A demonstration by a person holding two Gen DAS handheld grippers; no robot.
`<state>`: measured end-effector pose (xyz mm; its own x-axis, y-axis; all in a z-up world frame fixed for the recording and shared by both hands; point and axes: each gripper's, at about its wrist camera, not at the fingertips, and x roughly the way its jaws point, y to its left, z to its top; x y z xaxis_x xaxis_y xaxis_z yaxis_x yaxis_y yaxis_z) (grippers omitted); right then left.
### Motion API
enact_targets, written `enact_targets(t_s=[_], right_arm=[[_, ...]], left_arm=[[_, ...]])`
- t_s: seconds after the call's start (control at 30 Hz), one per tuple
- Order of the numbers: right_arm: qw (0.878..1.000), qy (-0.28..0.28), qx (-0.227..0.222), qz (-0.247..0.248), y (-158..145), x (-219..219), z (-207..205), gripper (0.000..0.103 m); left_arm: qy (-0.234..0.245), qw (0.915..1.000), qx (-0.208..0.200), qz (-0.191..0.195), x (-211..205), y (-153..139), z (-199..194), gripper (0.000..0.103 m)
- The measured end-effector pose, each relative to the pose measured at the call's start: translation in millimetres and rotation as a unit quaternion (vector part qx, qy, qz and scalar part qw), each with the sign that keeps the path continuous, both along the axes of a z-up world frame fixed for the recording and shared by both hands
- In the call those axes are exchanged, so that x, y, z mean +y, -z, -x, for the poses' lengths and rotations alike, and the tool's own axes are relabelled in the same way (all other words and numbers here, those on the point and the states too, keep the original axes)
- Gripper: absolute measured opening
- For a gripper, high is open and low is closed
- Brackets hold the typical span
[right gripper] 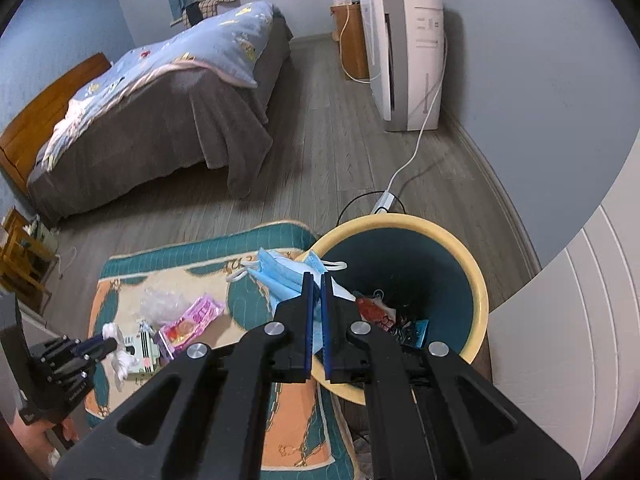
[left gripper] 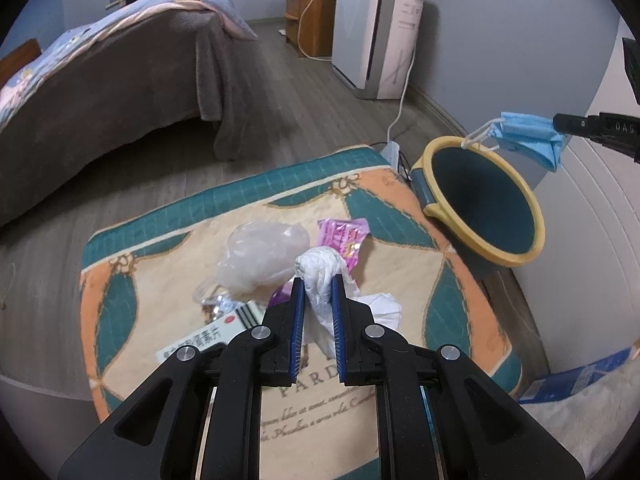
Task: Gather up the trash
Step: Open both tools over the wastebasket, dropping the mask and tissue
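The right gripper (right gripper: 316, 280) is clamped on a pleated blue disposable face mask (right gripper: 280, 276), held above the near rim of the round teal waste bin with a yellow rim (right gripper: 478, 280). The mask hangs partly outside that rim — let go now and it would likely drop onto the rug, or an ear loop could snag on the edge. The left gripper (left gripper: 316, 286) is clamped on a crumpled white tissue (left gripper: 320, 268), well apart from the bin; a thin tissue may tear or slip out on the way across.

More trash lies on the patterned teal-and-orange rug (left gripper: 400, 220): a clear crumpled plastic bag (left gripper: 260, 256), a pink snack wrapper (left gripper: 344, 240) and a white medicine box (left gripper: 192, 348). The rug sits on a grey wood-plank floor (left gripper: 312, 100) in a bedroom — a bed with a brown cover (left gripper: 120, 92) stands beyond, a white air purifier (left gripper: 376, 36) by the wall.
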<state>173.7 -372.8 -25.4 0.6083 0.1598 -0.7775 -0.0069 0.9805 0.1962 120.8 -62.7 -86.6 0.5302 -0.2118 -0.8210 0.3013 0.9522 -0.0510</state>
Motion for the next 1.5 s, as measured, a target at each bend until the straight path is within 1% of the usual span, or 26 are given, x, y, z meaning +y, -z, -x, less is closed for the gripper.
enact_targets(t_s=[0.13,0.27,0.37,0.57,0.73,0.83,0.97,1.13,1.2,1.4,1.43,1.5], right_arm=[[1.000,0.008,0.009,-0.009,8.8,-14.1,-4.9,0.003],[0.999,0.024,0.029,-0.027,25.8,-31.1,-10.3,0.003],[0.998,0.042,0.041,-0.035,37.2,-47.6,-12.5,0.003],[0.995,0.083,0.052,-0.033,57.2,-74.4,-17.0,0.003],[0.990,0.120,0.062,-0.034,71.9,-92.4,-20.2,0.003],[0.988,0.133,0.071,-0.033,80.2,-99.4,-22.8,0.003],[0.985,0.142,0.086,-0.040,91.1,-104.7,-24.4,0.003],[0.986,0.134,0.088,-0.036,91.3,-101.8,-24.5,0.003],[0.987,0.134,0.085,-0.037,89.6,-102.0,-24.6,0.003],[0.987,0.135,0.069,-0.056,83.5,-103.3,-24.7,0.003],[0.987,0.134,0.067,-0.056,82.3,-102.7,-25.2,0.003],[0.988,0.132,0.065,-0.055,81.3,-101.1,-25.9,0.003]], left_arm=[[0.016,0.9999,0.002,-0.001,-24.6,3.3,-6.7,0.013],[0.043,0.9990,-0.001,-0.009,-57.8,4.5,-13.9,0.013],[0.064,0.9979,-0.003,-0.006,-83.1,2.2,-20.4,0.013],[0.101,0.9949,-0.001,0.004,-133.2,-0.7,-36.5,0.013],[0.125,0.9921,0.004,0.006,-172.3,4.8,-46.3,0.013],[0.139,0.9902,0.007,0.008,-193.8,10.2,-47.5,0.013],[0.148,0.9887,0.019,-0.005,-216.4,22.7,-53.8,0.014],[0.139,0.9898,0.028,-0.015,-229.6,34.4,-69.9,0.014],[0.134,0.9906,0.023,-0.014,-230.8,34.6,-72.8,0.014],[0.114,0.9930,-0.031,0.002,-224.1,14.8,-81.8,0.016],[0.113,0.9927,-0.041,0.006,-222.7,10.7,-82.4,0.019],[0.115,0.9923,-0.043,0.015,-221.5,8.4,-84.5,0.029]])
